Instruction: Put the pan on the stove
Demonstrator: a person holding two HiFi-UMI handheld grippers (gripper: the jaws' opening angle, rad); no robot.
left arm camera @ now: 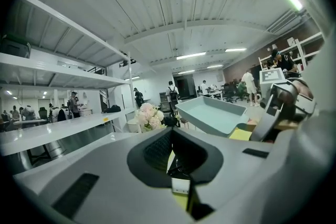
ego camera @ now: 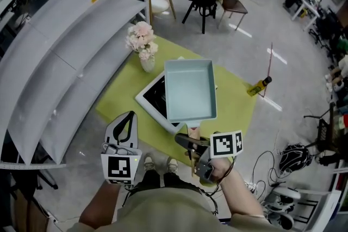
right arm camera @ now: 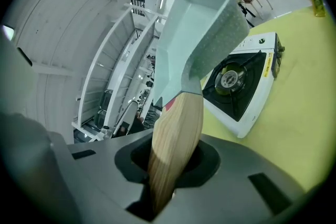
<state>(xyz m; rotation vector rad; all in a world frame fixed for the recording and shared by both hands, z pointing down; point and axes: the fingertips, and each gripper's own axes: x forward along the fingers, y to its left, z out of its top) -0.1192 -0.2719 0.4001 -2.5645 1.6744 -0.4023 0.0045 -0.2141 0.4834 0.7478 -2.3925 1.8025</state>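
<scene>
A pale blue-green rectangular pan (ego camera: 190, 89) hangs level in the air, over the right part of a white stove with a black top (ego camera: 154, 98). My right gripper (ego camera: 188, 142) is shut on the pan's wooden handle (ego camera: 193, 131). In the right gripper view the wooden handle (right arm camera: 176, 139) runs out from between the jaws to the pan (right arm camera: 202, 34), and the stove (right arm camera: 239, 81) lies below and beyond it with its burner bare. My left gripper (ego camera: 129, 117) is held low at the left, away from the pan, fingertips together and nothing in it.
The stove sits on a yellow-green mat (ego camera: 234, 103). A vase of pink flowers (ego camera: 142, 45) stands at the mat's far left corner, and a yellow bottle (ego camera: 260, 86) at its right edge. White shelves (ego camera: 65, 57) run along the left. Cables (ego camera: 266, 171) lie on the floor at the right.
</scene>
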